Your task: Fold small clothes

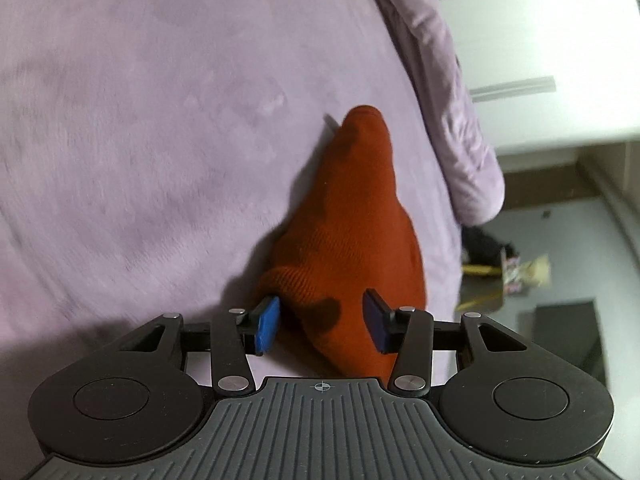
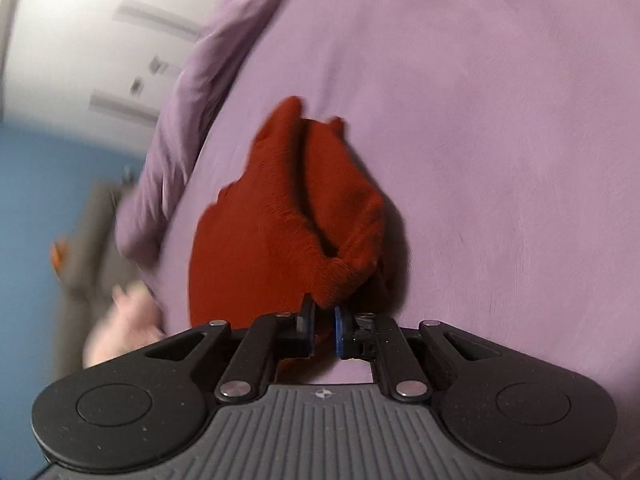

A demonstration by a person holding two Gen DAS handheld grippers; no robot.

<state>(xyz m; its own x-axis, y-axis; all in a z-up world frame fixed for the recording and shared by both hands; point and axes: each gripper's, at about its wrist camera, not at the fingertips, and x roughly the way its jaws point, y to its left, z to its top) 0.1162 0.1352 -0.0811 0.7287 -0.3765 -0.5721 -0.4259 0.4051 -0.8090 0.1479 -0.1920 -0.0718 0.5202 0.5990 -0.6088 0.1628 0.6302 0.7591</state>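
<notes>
Right claw pinching rust sock, left claw half-open astride it, edges blurred

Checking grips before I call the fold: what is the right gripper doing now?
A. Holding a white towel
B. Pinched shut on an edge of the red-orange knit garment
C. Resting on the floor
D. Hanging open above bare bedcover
B: the right gripper has its jaws nearly together, a fold of the red-orange knit garment caught between them, over the lilac bedcover.
</notes>
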